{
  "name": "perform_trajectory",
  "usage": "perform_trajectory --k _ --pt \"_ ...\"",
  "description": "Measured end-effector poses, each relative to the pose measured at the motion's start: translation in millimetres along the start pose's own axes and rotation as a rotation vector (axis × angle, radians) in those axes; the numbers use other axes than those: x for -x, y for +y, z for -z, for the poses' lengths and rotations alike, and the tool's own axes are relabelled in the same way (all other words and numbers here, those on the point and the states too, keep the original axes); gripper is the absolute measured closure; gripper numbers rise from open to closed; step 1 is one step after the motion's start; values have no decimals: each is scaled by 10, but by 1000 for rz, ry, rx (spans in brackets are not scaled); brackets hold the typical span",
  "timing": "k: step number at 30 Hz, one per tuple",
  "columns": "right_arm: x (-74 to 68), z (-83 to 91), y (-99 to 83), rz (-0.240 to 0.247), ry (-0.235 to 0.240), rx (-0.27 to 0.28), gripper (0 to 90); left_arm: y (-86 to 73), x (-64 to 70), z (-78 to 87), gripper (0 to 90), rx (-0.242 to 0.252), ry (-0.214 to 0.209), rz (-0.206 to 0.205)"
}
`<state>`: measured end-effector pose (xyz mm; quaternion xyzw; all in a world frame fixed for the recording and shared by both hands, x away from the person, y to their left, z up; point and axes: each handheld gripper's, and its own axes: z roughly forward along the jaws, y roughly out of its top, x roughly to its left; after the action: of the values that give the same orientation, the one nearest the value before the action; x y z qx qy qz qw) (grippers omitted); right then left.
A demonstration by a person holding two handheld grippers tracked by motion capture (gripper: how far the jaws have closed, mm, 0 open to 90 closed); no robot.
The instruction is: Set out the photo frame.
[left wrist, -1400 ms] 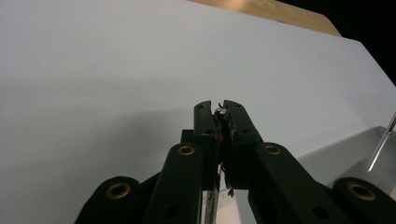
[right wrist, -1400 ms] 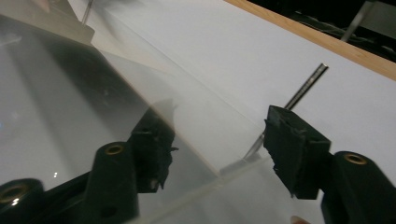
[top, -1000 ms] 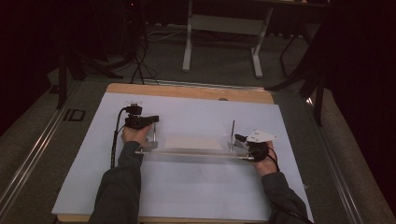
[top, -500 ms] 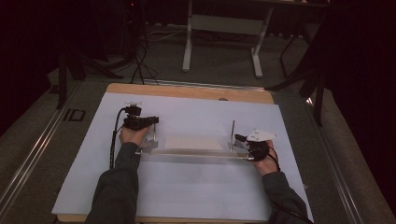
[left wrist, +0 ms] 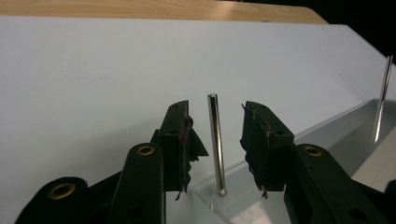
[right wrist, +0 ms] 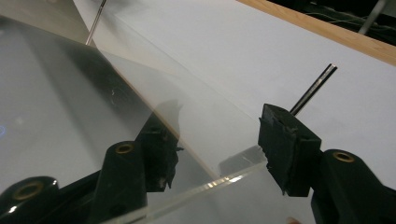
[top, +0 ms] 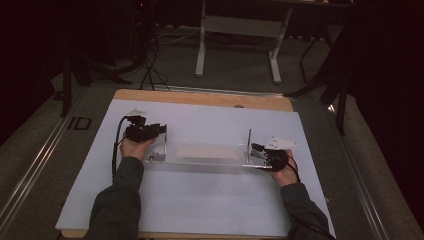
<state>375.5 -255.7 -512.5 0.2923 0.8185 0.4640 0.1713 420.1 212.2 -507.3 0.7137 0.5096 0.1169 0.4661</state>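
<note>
The clear acrylic base (top: 205, 161) was laid flat on the counter (top: 200, 200), its long axis running left to right between both grippers. Its left pin (left wrist: 215, 142) stood upright between the left gripper's (left wrist: 215, 140) parted jaws, untouched. The right gripper's (right wrist: 219, 140) jaws were spread about the plate's edge.

My left gripper (top: 161, 131) sits a touch farther from the table's near edge than a second ago, jaws apart around the left metal pin (left wrist: 215, 142) of the clear acrylic base (top: 205, 161). No contact with it.
</note>
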Motion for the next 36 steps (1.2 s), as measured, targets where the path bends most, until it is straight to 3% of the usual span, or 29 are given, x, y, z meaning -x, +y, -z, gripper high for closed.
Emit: perform_trajectory --k 2,10,15,22,36 --pt "3 0 7 -2 0 -2 459 -44 2 90 608 20 -4 -21" --pt "16 0 29 -17 2 -5 459 -165 0 248 606 57 -4 -37" --pt "28 -2 45 -24 4 -6 459 -268 20 295 604 43 21 -118" --pt "43 -3 66 -37 8 -11 459 -318 23 338 598 51 8 -140" --pt "100 -13 135 -77 14 -16 458 -410 69 416 573 38 38 -209"
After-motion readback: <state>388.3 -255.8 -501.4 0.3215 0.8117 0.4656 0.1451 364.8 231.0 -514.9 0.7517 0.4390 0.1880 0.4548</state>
